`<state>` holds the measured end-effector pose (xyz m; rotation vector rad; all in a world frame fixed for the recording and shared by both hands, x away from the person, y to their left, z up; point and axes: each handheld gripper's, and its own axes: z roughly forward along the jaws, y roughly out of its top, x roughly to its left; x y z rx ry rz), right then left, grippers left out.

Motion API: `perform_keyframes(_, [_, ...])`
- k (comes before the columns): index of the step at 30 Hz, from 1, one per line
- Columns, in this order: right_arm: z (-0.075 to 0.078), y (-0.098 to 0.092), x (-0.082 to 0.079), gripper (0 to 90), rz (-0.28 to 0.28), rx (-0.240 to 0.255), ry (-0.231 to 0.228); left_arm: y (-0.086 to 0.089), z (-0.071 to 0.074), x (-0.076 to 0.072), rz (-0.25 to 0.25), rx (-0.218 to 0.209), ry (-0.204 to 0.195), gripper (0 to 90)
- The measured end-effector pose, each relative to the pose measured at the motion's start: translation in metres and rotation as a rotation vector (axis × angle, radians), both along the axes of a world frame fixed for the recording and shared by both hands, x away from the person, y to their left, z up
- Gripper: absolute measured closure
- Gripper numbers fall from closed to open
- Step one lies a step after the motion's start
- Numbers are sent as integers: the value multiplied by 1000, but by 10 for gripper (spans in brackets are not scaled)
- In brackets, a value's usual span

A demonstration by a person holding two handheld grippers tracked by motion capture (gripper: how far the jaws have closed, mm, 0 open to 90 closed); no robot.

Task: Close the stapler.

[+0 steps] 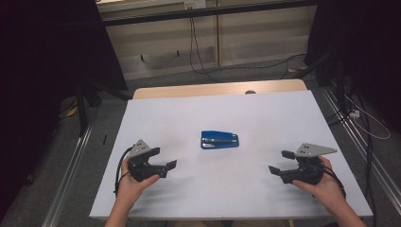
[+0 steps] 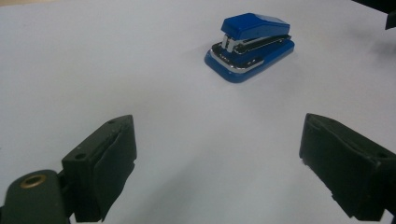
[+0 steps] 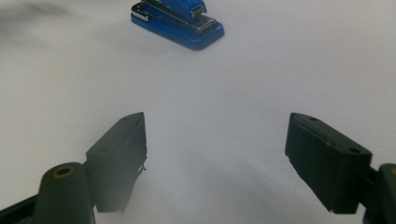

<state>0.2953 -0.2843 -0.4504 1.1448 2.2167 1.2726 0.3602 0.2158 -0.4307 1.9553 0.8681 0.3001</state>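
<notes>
1. The step in hand was judged to be the approach: a blue stapler (image 1: 219, 140) lay untouched near the middle of the white table (image 1: 265, 113), between the two tools and well apart from each.
2. The left gripper (image 1: 166, 160) was held with its jaws apart and empty, aimed toward the stapler.
3. The right gripper (image 1: 279, 162) was likewise held spread, nothing between its pads.
4. The next move was judged to call for one gripper to be brought level with the stapler's body and closed across its narrow sides.
5. Counted: one stapler, two grippers, one table.
</notes>
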Motion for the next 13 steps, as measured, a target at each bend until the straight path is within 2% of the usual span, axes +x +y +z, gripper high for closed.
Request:
perform_keyframes(5, [-1, 0, -3, 203, 8, -4, 4, 10, -2, -5, -1, 8, 2, 105])
perform_keyframes(13, [-2, 4, -1, 185, 20, -18, -16, 19, -5, -5, 8, 14, 2, 80])
